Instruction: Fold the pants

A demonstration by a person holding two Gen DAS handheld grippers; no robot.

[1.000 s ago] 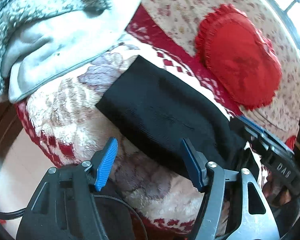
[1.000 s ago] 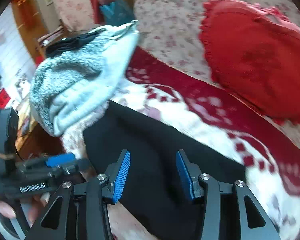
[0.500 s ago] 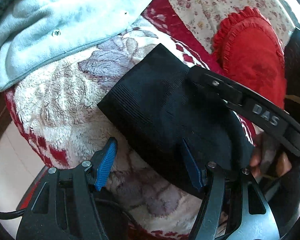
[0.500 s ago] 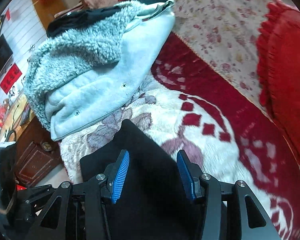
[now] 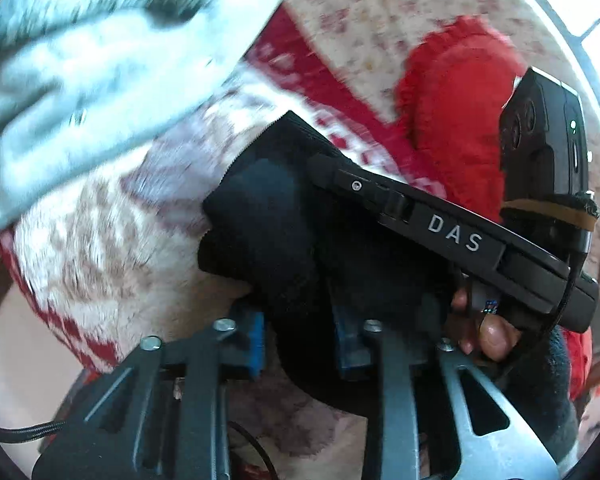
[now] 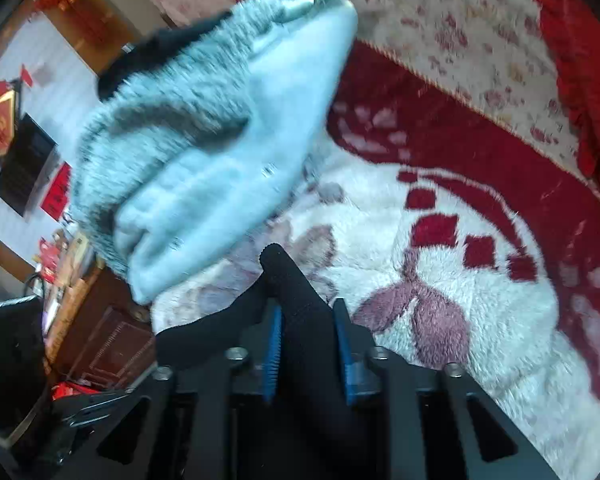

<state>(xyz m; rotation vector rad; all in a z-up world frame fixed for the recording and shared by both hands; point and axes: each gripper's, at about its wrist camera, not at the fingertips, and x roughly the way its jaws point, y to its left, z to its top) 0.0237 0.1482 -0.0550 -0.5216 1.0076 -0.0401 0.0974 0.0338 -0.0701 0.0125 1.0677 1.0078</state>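
Both tongs are closed on the black pants (image 5: 276, 232) — the left tongs (image 5: 298, 338) pinch a bunched edge, the right tongs (image 6: 306, 344) a raised ridge above the plush blanket (image 6: 440, 280). Bundled thick, the cloth could slip or unfold crooked, or drag against the fleece jacket (image 6: 220, 128) nearby.

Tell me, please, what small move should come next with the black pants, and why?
Probably lift both ends together and carry them over for the next fold. The left gripper and the right gripper are each shut on bunched black pants, which still partly rest on the blanket.
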